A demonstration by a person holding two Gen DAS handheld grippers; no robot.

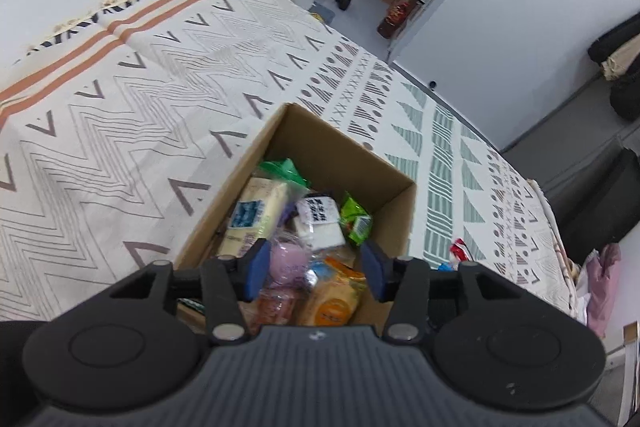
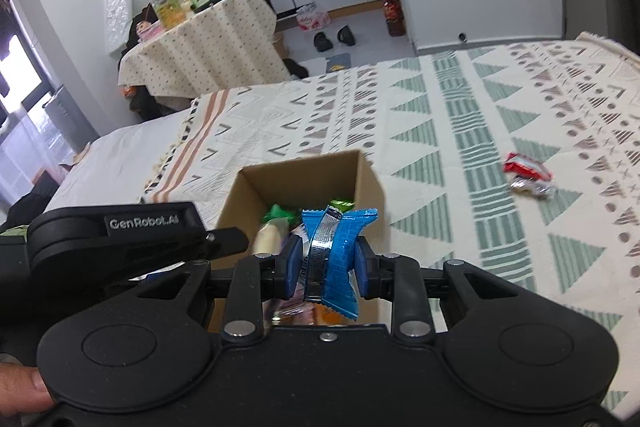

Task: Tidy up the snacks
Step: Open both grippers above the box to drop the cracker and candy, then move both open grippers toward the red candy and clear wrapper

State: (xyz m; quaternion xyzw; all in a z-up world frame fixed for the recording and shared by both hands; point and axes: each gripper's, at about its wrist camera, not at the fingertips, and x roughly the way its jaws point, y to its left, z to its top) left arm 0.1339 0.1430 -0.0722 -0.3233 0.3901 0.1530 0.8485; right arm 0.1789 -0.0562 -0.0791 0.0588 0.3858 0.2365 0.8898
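- The open brown cardboard box (image 1: 352,151) sits on a bed covered with a cream woven blanket (image 1: 120,131) patterned with grey chevrons, green triangles and orange stripes.
- The left gripper (image 1: 316,273) hovers over the near end of the box, its blue-padded fingers spread apart with nothing between them.
- Inside the box, packets lie in a jumble: a pale yellow packet with a blue label (image 1: 254,215), a green bag (image 1: 284,169) at the far end, a white packet with a black-and-white label (image 1: 320,223), a small bright green packet (image 1: 356,221), a round pink-purple wrapped snack (image 1: 286,261) and an orange-yellow packet (image 1: 334,301) nearest the gripper.
- The right gripper (image 2: 328,263) pinches a blue crinkle-edged snack wrapper with a silver strip (image 2: 336,255), held just above the near side of the box (image 2: 368,183).
- The left gripper's black body (image 2: 116,239) shows at the left edge of the right wrist view, beside the box.
- A red wrapper (image 2: 524,165) and a clear shiny wrapped sweet (image 2: 532,187) lie touching on the blanket, well apart from the box on its right.
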